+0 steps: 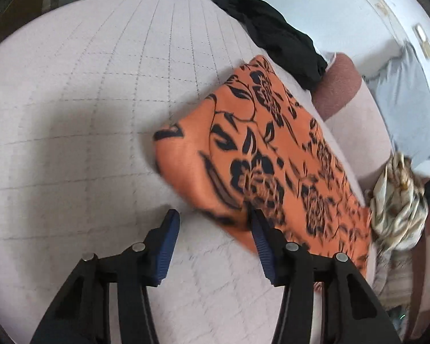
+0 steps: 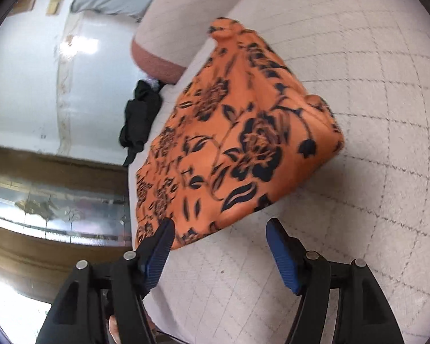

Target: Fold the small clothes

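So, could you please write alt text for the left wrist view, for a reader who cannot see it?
An orange cloth with a black flower print lies on a pale quilted mattress. The open left gripper is at its near edge, with nothing between the blue fingers. A black garment lies behind the cloth and a crumpled cream scarf to its right.

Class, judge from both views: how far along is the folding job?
Done: the orange floral garment lies folded on the quilted surface. In hand: nothing; the left hand-held gripper and right hand-held gripper are open. Left: the black garment is still crumpled.
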`<action>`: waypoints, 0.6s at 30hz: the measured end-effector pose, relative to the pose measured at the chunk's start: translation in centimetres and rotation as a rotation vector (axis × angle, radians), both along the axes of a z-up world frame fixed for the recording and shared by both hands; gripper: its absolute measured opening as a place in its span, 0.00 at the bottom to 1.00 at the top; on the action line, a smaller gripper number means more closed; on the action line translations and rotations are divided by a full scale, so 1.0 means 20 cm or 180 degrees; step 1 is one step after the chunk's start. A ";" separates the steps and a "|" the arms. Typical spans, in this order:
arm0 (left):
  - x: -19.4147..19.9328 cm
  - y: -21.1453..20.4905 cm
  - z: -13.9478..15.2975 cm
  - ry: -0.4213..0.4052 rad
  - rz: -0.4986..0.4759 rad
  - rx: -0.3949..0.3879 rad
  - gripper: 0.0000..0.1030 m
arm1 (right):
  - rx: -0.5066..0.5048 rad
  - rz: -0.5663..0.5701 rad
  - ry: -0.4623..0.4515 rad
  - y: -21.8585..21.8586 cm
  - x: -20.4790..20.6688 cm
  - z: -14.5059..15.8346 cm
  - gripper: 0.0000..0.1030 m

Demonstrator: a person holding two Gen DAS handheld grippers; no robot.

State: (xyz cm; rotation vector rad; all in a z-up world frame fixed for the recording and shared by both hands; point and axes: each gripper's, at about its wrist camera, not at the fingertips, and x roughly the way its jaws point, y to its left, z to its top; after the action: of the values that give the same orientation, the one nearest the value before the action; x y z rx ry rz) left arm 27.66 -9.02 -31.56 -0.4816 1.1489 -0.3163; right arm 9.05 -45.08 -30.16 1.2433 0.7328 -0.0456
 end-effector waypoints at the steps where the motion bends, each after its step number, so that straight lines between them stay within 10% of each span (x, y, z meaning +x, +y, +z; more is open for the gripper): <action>1: 0.01 -0.01 0.00 -0.0027 0.0036 0.0003 0.52 | 0.0032 -0.0050 0.0006 -0.01 0.01 -0.02 0.68; 6: 0.10 -0.08 0.00 -0.0132 -0.0004 -0.0154 0.89 | 0.0316 -0.0331 0.0201 -0.09 0.07 -0.18 0.47; 11: 0.15 -0.13 0.00 -0.0235 0.0012 -0.0035 0.89 | 0.0463 -0.0564 0.0137 -0.18 0.15 -0.25 0.36; 18: 0.16 -0.06 -0.01 -0.0234 0.0275 -0.0048 0.45 | 0.0407 -0.0585 -0.0040 -0.24 0.32 -0.26 0.39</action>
State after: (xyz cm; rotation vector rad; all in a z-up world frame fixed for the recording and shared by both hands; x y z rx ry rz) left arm 30.80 -10.31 -31.86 -0.5271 1.0518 -0.2658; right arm 15.42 -49.84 -35.32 1.4297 0.6164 -0.1433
